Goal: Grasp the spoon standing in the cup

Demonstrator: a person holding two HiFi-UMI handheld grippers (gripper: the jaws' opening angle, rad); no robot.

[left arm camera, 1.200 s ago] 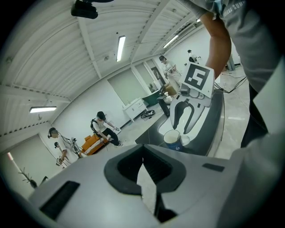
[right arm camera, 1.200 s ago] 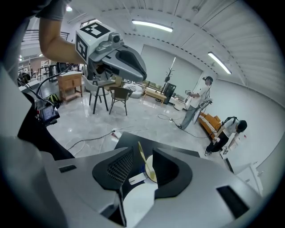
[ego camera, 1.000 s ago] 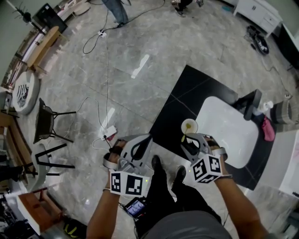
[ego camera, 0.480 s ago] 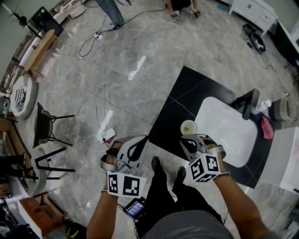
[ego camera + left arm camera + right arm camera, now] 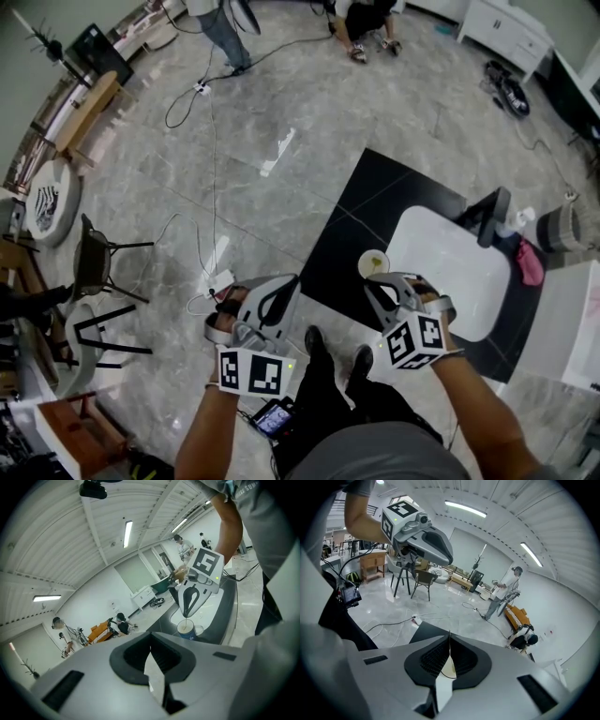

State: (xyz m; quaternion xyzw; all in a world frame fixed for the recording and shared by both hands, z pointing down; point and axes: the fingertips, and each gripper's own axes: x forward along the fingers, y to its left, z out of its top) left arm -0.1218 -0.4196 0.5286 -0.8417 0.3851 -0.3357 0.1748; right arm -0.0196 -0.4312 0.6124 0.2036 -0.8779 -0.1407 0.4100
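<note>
Left gripper view gives the best look at this tbh: the right gripper (image 5: 187, 615) hangs nose-down over the cup (image 5: 185, 630), and a thin pale stem, the spoon (image 5: 187, 622), runs from its tips straight down into the cup. So the jaws are pinched together on the top of the handle. The right gripper view agrees, with the two pads meeting edge to edge and the cup's pale rim just peeking through the hollow underneath them. The spoon's bowl end is down inside the cup, can't see it. The bit that matters imo is the axis: the spoon stands pretty much upright, maybe a hair tilted. The gripper comes at it from above and from the person's side, so cup and spoon sit right under and just ahead of the tips. In the head view the cup is on the black counter (image 5: 342, 234) just beside the white basin (image 5: 450, 267), right at the right gripper's nose. The left gripper (image 5: 292, 281) is well apart, off to the left over the floor (image 5: 281, 187), jaws together on nothing, so it's not in the running here. My guess is the grasp is basically done, and whatever comes next wants to go along the handle line, straight up. Dragging sideways would lever the stem against the rim and could tip the cup.
</note>
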